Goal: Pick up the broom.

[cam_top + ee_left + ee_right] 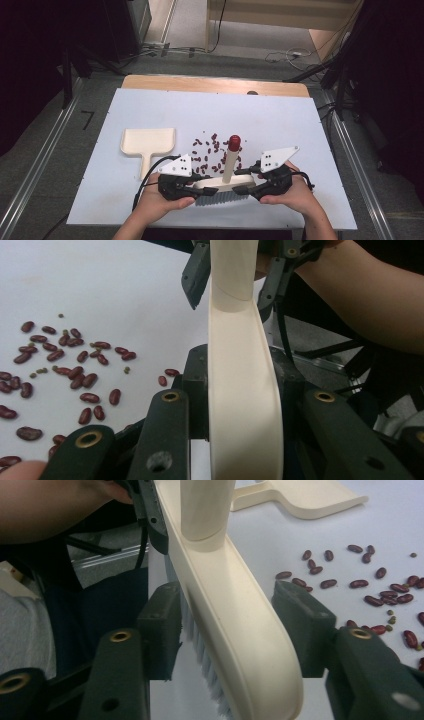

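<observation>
Brush sitting near edge, beans just beyond, dustpan far left. Left gripper clamping one end; right gripper straddling the other, not pinching. Squeezing evenly, keeping bristles flat.

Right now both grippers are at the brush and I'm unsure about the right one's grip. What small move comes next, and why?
Probably close the right gripper on the brush. The left gripper already clamps its end, but the right jaws stand on either side of the head with a gap at the far pad. The beans lie just beyond, with the dustpan to their left.
</observation>
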